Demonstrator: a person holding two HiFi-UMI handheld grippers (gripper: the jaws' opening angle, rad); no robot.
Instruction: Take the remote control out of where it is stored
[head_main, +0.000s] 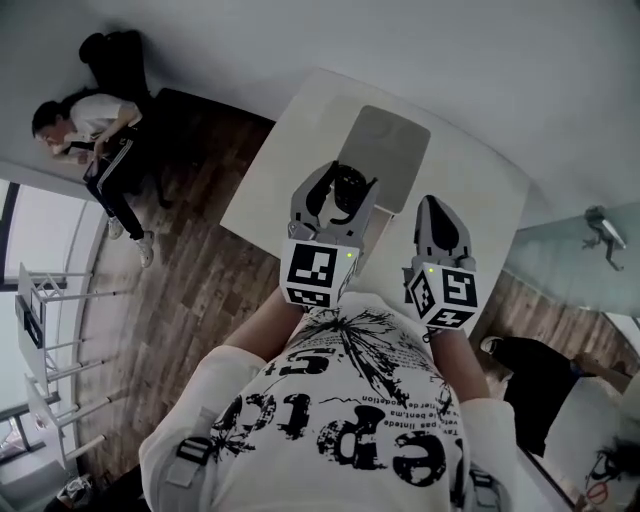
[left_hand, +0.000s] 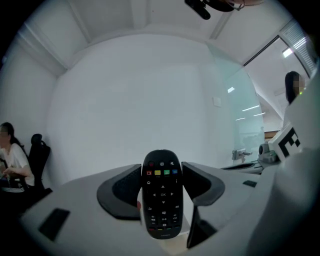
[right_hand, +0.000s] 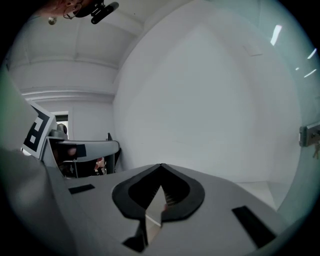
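**Remote clamped in the left gripper, off the table**

Nearest the head camera is the wearer's white printed shirt (head_main: 370, 420). Just beyond it, both grippers are held side by side, pointing almost level. The left gripper (head_main: 345, 185) has its fingers clamped on the sides of the black remote (left_hand: 162, 200). The remote stands upright between them with its button face toward that gripper's camera and touches nothing else. The right gripper (head_main: 432, 205) is empty, its fingers pressed together tip to tip. In the head view both grippers show over the near edge of the white table (head_main: 300, 130). A grey tray (head_main: 385, 150) lies around the middle of the tabletop. Farther off, across the wood floor (head_main: 200, 270), a person (head_main: 95, 125) sits by the wall.
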